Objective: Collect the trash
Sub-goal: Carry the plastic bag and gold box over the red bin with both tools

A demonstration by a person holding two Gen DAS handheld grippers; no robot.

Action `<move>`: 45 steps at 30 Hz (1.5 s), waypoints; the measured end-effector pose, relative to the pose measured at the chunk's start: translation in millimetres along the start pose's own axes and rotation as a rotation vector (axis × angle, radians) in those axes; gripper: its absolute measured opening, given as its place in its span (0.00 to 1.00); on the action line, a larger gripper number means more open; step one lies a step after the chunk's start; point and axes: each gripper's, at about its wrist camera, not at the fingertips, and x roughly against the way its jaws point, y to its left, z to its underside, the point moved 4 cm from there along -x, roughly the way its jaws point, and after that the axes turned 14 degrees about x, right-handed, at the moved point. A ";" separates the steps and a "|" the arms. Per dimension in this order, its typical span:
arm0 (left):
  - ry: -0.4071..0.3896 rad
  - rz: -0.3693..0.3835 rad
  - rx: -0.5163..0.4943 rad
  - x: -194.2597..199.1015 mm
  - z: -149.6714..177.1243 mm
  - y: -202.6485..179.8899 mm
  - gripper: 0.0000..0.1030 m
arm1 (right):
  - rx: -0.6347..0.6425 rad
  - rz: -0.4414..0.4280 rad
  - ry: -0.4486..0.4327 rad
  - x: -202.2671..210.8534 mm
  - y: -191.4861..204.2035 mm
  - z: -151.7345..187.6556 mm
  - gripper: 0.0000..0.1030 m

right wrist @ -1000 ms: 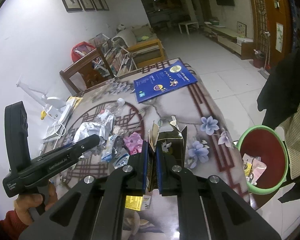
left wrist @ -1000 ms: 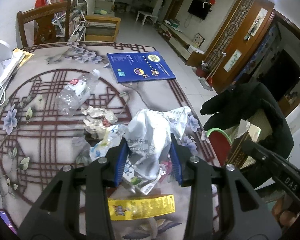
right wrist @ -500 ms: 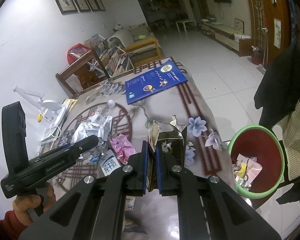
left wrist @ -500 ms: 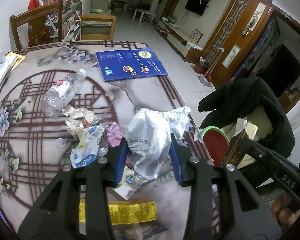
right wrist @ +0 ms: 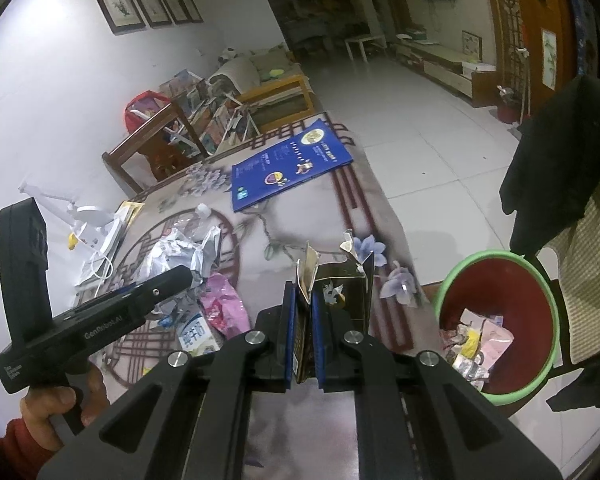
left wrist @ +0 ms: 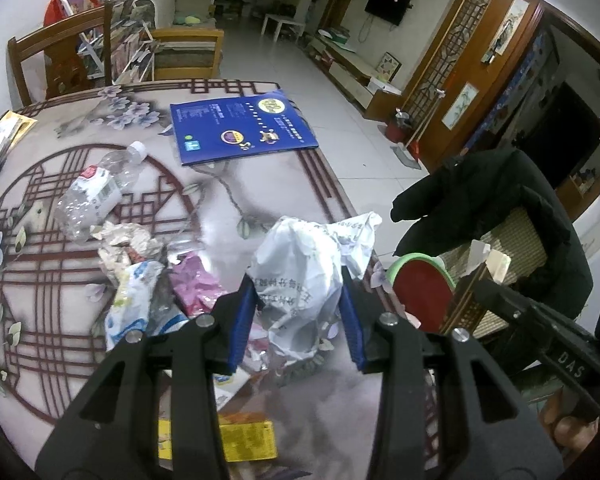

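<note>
A: Both tongs were loaded. Left gripper was clamped on a crumpled white bag, right gripper pinched tight on the flap of a torn carton, both held over the table nr its edge.

B: How far along?

A: Partway, I'd say. Bin, red w/ green rim, stood on the floor just off the table edge & already had wrappers in it. Left on the table: bottle, crumpled paper, pink wrapper, a white-blue packet, yellow packet.

B: Anything in the way?

A: Black coat on a chair hung beside the bin, close to its rim. Blue booklet lay well apart, prob. not trash
</note>
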 end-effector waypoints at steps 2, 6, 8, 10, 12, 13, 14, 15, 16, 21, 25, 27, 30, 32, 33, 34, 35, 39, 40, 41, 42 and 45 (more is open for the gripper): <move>0.002 0.002 -0.005 -3.1 1.4 -7.9 0.37 | -0.006 0.003 0.002 2.1 -9.4 1.8 0.08; 0.003 0.010 -0.017 -8.2 3.9 -23.9 0.37 | -0.012 0.012 0.003 5.5 -25.4 3.7 0.08; 0.002 0.013 -0.022 -10.8 4.6 -30.5 0.37 | -0.017 0.017 0.001 9.3 -34.5 4.6 0.08; 0.004 0.017 -0.027 -14.1 6.0 -39.7 0.37 | -0.021 0.021 -0.001 12.8 -42.4 5.1 0.08; 0.006 0.019 -0.032 -17.6 7.0 -47.5 0.37 | -0.024 0.025 -0.003 15.7 -48.5 5.3 0.08; 0.007 0.020 -0.036 -19.5 7.9 -51.9 0.37 | -0.026 0.028 -0.003 17.9 -52.6 6.2 0.08; 0.009 0.021 -0.039 -20.9 8.3 -55.5 0.37 | -0.028 0.030 -0.003 19.8 -56.3 7.1 0.08; 0.010 0.021 -0.042 -21.9 8.8 -58.4 0.37 | -0.031 0.031 -0.004 20.5 -59.5 7.4 0.08; 0.011 0.021 -0.045 -23.3 9.3 -62.0 0.37 | -0.034 0.033 -0.004 22.4 -63.8 8.7 0.08; 0.015 0.022 -0.065 -30.6 11.5 -81.3 0.37 | -0.056 0.040 -0.007 29.2 -83.3 13.4 0.08; 0.020 0.023 -0.077 -35.6 13.5 -94.7 0.37 | -0.072 0.048 -0.008 35.0 -97.7 17.1 0.08; 0.022 0.024 -0.082 -37.6 14.5 -99.0 0.37 | -0.078 0.052 -0.007 35.9 -103.2 18.2 0.08; 0.025 0.022 -0.088 -41.2 16.3 -105.4 0.37 | -0.084 0.057 -0.006 37.9 -111.4 20.8 0.08; 0.024 0.020 -0.090 -42.3 17.0 -108.2 0.37 | -0.090 0.056 -0.003 38.2 -117.1 23.0 0.08; 0.024 0.018 -0.089 -43.1 17.6 -109.3 0.37 | -0.092 0.055 -0.001 38.0 -119.1 23.3 0.08; 0.024 0.016 -0.087 -43.9 17.7 -109.6 0.37 | -0.094 0.054 -0.001 38.0 -121.3 23.9 0.08; 0.025 0.013 -0.086 -44.5 17.6 -109.8 0.37 | -0.094 0.054 0.000 37.9 -122.9 24.2 0.08; 0.023 0.002 -0.084 -47.8 15.9 -108.8 0.37 | -0.096 0.053 -0.001 36.8 -125.4 23.3 0.08; 0.023 0.001 -0.086 -48.6 15.6 -109.3 0.37 | -0.096 0.053 -0.003 36.9 -125.9 22.5 0.08; 0.023 -0.001 -0.090 -49.8 15.1 -110.4 0.37 | -0.097 0.053 -0.006 37.0 -127.1 21.8 0.08; 0.023 0.000 -0.091 -49.7 15.0 -110.8 0.37 | -0.099 0.054 -0.009 37.0 -128.5 21.0 0.08; 0.024 0.004 -0.096 -52.5 12.3 -115.3 0.37 | -0.106 0.057 -0.014 36.4 -132.9 19.3 0.08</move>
